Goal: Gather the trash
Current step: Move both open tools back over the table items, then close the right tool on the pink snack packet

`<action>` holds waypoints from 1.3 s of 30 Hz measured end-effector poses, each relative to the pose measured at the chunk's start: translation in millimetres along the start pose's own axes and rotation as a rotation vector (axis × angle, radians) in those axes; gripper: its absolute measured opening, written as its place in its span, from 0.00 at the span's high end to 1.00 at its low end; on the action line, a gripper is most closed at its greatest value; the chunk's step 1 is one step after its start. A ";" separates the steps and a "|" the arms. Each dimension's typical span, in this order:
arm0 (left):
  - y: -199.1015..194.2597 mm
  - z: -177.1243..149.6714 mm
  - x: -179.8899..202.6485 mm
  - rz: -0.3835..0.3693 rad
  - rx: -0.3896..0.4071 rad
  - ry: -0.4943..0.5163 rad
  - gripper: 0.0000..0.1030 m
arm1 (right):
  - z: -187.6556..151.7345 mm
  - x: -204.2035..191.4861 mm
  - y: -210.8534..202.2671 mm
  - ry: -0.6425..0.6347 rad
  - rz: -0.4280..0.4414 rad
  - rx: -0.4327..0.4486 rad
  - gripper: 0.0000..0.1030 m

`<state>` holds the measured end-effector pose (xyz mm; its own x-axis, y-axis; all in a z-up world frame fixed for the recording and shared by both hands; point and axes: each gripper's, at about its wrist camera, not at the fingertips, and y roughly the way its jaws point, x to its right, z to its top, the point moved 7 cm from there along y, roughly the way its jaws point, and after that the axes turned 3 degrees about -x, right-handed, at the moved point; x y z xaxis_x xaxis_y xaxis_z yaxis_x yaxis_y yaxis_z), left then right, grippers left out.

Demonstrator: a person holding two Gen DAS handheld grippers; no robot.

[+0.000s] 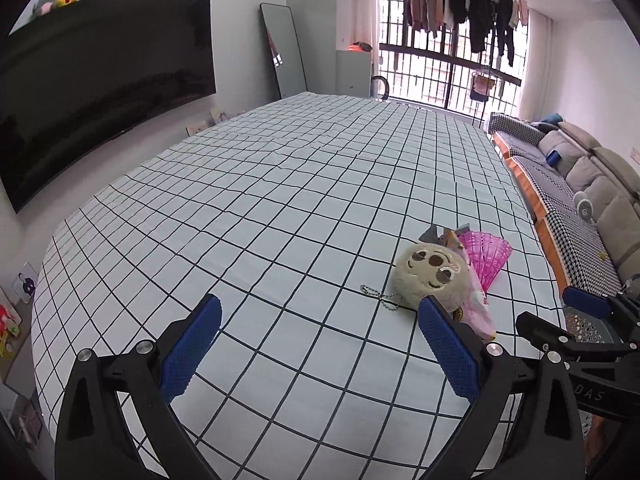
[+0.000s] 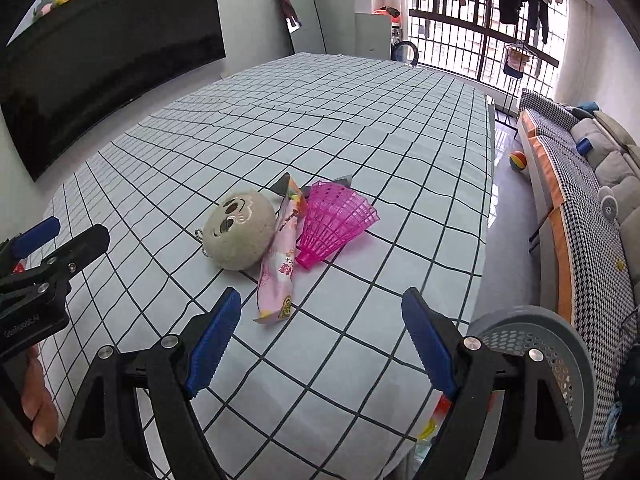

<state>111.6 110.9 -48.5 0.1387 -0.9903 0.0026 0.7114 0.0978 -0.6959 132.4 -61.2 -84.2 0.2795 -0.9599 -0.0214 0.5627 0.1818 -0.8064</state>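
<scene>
1. Left wrist view: the left gripper (image 1: 320,344) hovers low over the checked white tablecloth (image 1: 260,200), its blue-padded jaws spread wide and holding nothing. The round beige plush keychain toy (image 1: 430,276) sits just beyond its right fingertip, ball chain trailing toward the camera. Behind the toy and touching it lie the pink printed snack wrapper (image 1: 478,304) and the pink plastic mesh shuttlecock skirt (image 1: 486,258). The right gripper (image 1: 560,316) enters at the right edge, above the grey perforated plastic basket (image 1: 588,326)

2. Right wrist view: the right gripper (image 2: 322,340) is likewise released and empty, its jaws wide apart just short of the wrapper's (image 2: 280,268) near end. The wrapper lies flat, wedged between the plush toy (image 2: 240,232) and the shuttlecock skirt (image 2: 334,220), touching both. The basket (image 2: 560,344) stands off the table's near right corner, beside the gripper. The left gripper (image 2: 40,236) shows at the left edge

3. Risks: the trash is probably the wrapper, with a dark scrap behind it. Because it lies flat and thin, the pads could close on tablecloth and drag it. Because the toy crowds it, a grab could catch the toy or its chain and carry a keepsake into the basket. The light shuttlecock skirt could be knocked toward the table edge

4. Surroundings: a dark television (image 2: 100,40), a leaning mirror (image 2: 300,12) and a grey sofa (image 2: 612,200) stand well apart and obstruct nothing
</scene>
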 end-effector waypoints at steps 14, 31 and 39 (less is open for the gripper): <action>16.9 -2.9 -8.6 -0.004 -0.036 -0.019 0.06 | 8.0 -13.1 49.9 -0.015 -0.064 -0.107 0.24; 19.5 -3.2 -17.9 0.003 -0.047 -0.027 0.06 | 13.0 -39.4 70.7 -0.083 -0.037 -0.132 0.55; 21.5 -5.1 -18.6 -0.007 -0.056 -0.033 0.06 | 10.5 -43.6 60.6 -0.073 0.034 -0.107 0.81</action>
<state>120.8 130.8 -67.2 0.1565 -0.9872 0.0308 0.6732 0.0839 -0.7347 162.5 -6.1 -125.9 0.3545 -0.9350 -0.0098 0.4668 0.1860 -0.8646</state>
